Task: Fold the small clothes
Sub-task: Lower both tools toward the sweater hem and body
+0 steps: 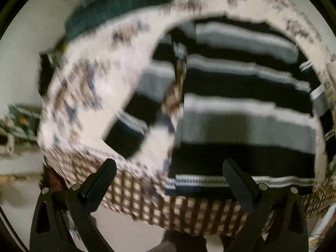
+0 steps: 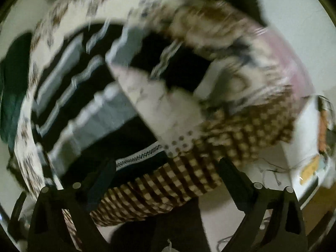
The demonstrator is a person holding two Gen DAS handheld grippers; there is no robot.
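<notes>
A black, grey and white striped garment (image 1: 241, 105) lies flat on a table covered by a white patterned cloth with a brown checked border (image 1: 189, 216). A white patterned garment (image 1: 94, 88) lies over its left part, blurred by motion. My left gripper (image 1: 170, 166) is open and empty over the near edge. In the right wrist view the striped garment (image 2: 88, 109) fills the left, with a pale garment (image 2: 163, 105) on it. My right gripper (image 2: 166, 166) is open and empty above the checked border (image 2: 189, 168).
A dark green cloth (image 1: 117, 6) lies at the far side of the table and also shows in the right wrist view (image 2: 12, 88). A white box or surface with papers (image 2: 308, 147) stands to the right. Pale floor (image 1: 117, 231) lies below the table edge.
</notes>
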